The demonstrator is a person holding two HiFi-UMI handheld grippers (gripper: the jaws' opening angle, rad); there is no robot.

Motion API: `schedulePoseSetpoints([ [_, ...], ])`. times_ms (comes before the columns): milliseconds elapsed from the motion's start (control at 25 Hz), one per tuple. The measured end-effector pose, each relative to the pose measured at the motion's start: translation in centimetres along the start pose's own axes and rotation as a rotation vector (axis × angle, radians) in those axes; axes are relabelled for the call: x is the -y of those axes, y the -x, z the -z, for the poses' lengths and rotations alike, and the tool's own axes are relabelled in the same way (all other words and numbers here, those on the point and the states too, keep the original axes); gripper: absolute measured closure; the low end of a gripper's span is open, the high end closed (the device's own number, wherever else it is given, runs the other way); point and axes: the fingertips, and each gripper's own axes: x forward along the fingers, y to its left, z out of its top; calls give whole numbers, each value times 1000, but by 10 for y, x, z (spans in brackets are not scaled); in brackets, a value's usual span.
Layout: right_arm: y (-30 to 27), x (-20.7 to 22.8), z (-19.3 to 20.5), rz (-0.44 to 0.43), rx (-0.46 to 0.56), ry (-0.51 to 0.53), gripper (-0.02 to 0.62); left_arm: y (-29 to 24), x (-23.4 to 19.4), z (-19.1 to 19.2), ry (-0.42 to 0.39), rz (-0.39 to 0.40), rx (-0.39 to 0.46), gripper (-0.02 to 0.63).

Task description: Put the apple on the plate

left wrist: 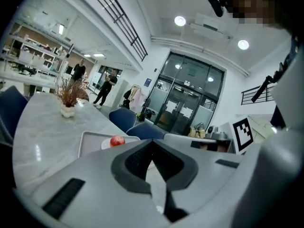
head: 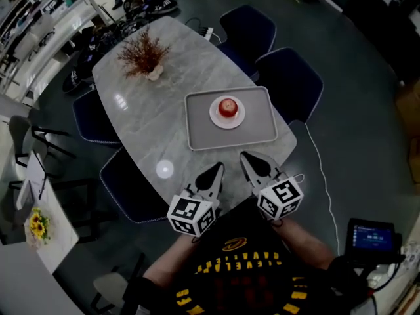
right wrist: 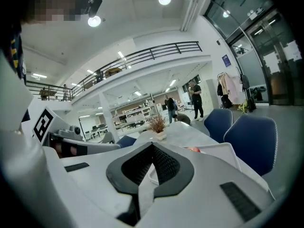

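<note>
- Black shirt [head: 244,268] with yellow print fills the bottom of the head view, and the person's forearms reach forward from it.
- Just past the shirt, the left gripper [head: 214,174] and right gripper [head: 251,163] hang side by side over the near edge of the grey marble worktop [head: 144,110], each with its marker cube towards the person.
- Both point at a grey tray [head: 197,120] lying on the worktop a little ahead of them.
- On the tray sits a white plate [head: 215,117], and the red apple [head: 228,107] rests in its middle, well apart from both grippers.
- A dried plant [head: 143,54] in a pale pot stands at the far end, and dark blue chairs [head: 289,81] ring the worktop.
- Left gripper view: its fingers [left wrist: 137,158] are closed together, with only a thin seam between them and nothing held.
- Over the left finger, the apple [left wrist: 117,140] shows on the plate in the tray [left wrist: 90,141], with the plant [left wrist: 70,96] further back.
- Two people [left wrist: 108,87] stand in the distance by the glass doors.
- Right gripper view: its fingers [right wrist: 168,167] are likewise pressed together and hold nothing.
- A sliver of the apple [right wrist: 194,149] peeks above the right finger inside the tray [right wrist: 223,156], and the plant [right wrist: 156,125] stands beyond.
</note>
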Motion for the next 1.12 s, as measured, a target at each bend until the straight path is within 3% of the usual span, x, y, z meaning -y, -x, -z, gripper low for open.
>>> schedulePoseSetpoints([
  [160,10,-11,-11,15,51,54,589,4,14,-11,-55,17,46,604],
  [320,39,-65,-24,31,97,165,589,51,39,-26,-134,44,117,604],
  [440,49,-80,-35,31,135,220,589,66,51,-38,-175,50,160,604],
  [720,66,-99,-42,38,182,269,589,88,63,-43,-223,54,228,604],
  [1120,75,-117,-42,42,194,285,589,108,68,-43,-238,48,237,604],
])
